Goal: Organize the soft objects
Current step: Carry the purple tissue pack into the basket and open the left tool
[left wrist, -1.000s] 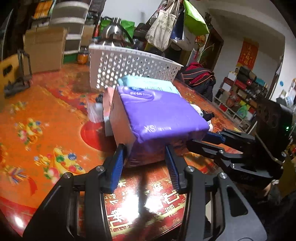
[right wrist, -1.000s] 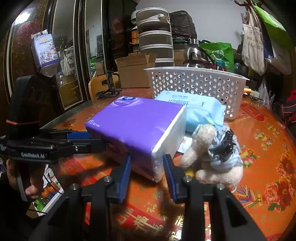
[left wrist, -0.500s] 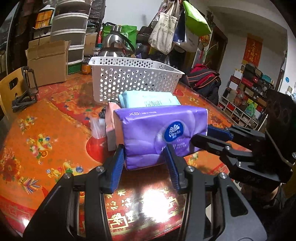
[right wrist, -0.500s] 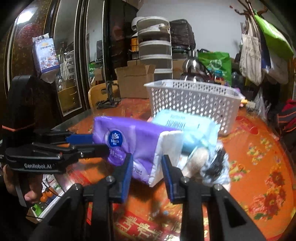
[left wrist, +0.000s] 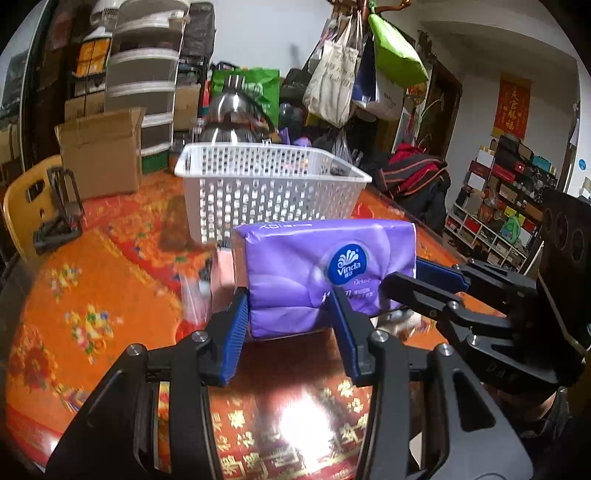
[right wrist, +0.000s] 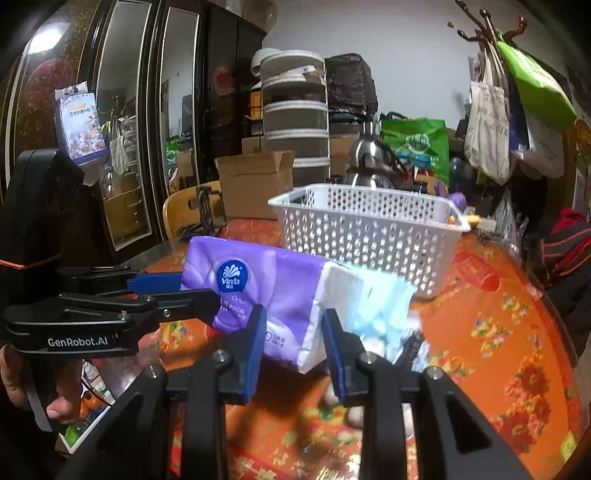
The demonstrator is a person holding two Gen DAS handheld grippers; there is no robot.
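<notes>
Both the left tongs (left wrist: 288, 314) and the right tongs (right wrist: 293, 332) are clamped on the purple tissue pack (left wrist: 325, 273), one at each end, above the orange surface (left wrist: 92, 295). The white basket (left wrist: 273, 184) stands at twelve o'clock behind it.

White walls; dark mirrored wardrobe (right wrist: 147, 122); coat rack (right wrist: 491, 26) with bags; cluttered shelves (left wrist: 506, 206).

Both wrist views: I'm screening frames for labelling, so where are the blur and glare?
Left wrist view: the purple tissue pack is sharp, the tablecloth left of it is smeared, and a lamp glare burns out the near cloth. Right wrist view: the light blue pack and the things under the fingers are blurred; the white basket stays crisp.
</notes>
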